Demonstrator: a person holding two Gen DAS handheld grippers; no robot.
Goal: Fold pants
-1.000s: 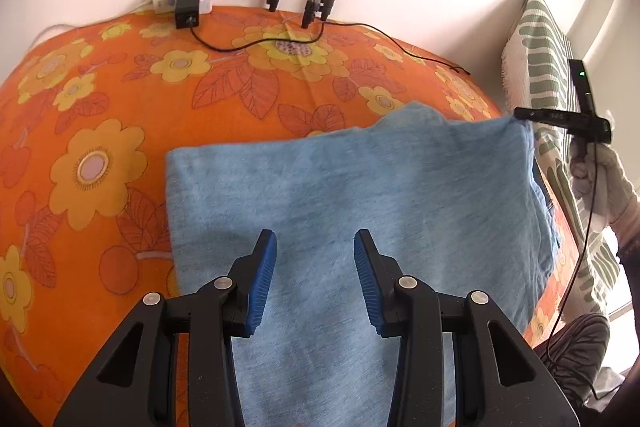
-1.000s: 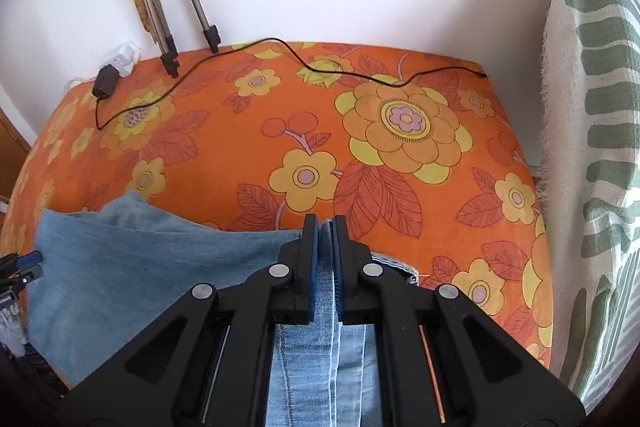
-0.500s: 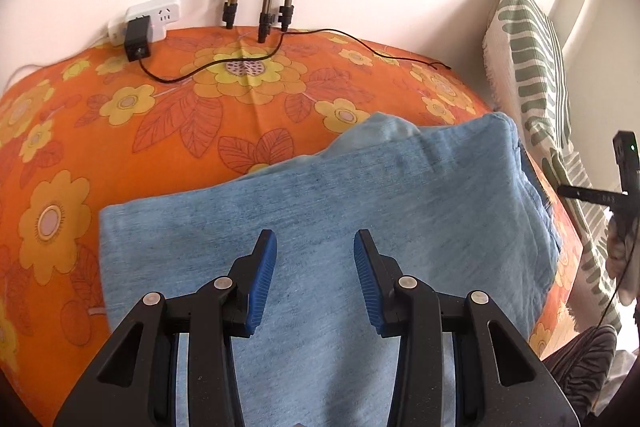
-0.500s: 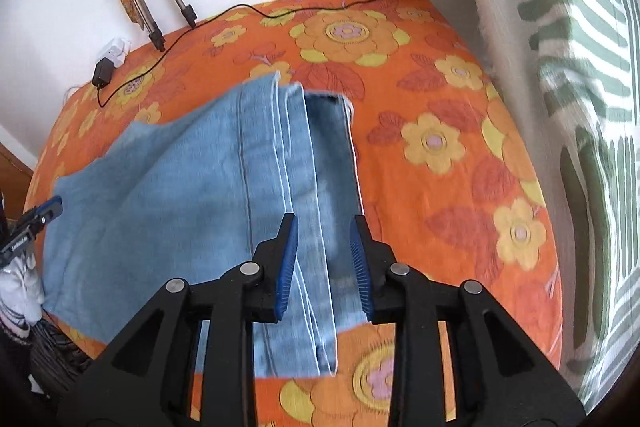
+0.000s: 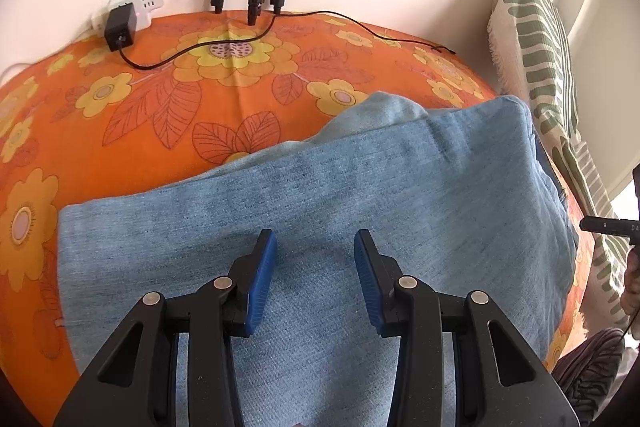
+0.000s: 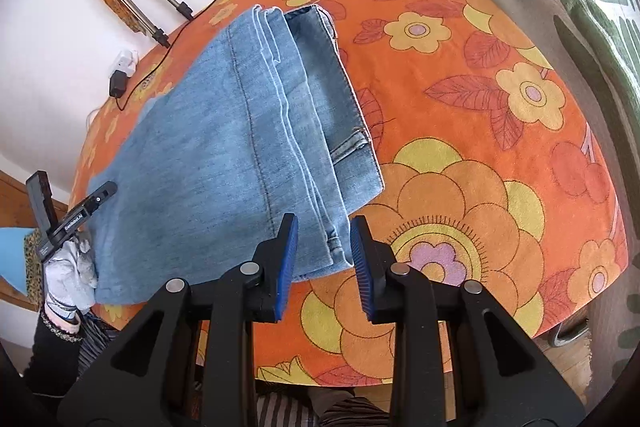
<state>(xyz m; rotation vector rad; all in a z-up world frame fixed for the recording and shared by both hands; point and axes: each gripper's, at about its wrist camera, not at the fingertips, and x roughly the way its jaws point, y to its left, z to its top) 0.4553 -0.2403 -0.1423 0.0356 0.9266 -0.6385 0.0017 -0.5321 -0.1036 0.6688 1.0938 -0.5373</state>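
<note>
- Hovering over the jeans (image 5: 320, 195), left claw (image 5: 315, 277) is spread wide w/ nothing between the blue pads; denim sits below it, can't tell if the tips touch.
- Right claw (image 6: 323, 259) also released, empty, hanging above the near hem corner where the stacked layers end.
- Jeans lie folded into a thick rectangle on the orange flower bedspread (image 6: 500, 131), hems and waistband stacked along the right edge, offset in steps rather than flush.
- Risk: top layers look loose; a grab at one layer only would peel the stack apart & undo the fold. A sideways drag could bunch the bedspread under it.
- Risk: black cable (image 5: 320, 17) runs across the far side of the bed, near the jeans' far edge; a wide swing could snag it.
- Hidden: near edge of the jeans cut off behind the left claw; underside layers not visible. Fold count unclear.
</note>
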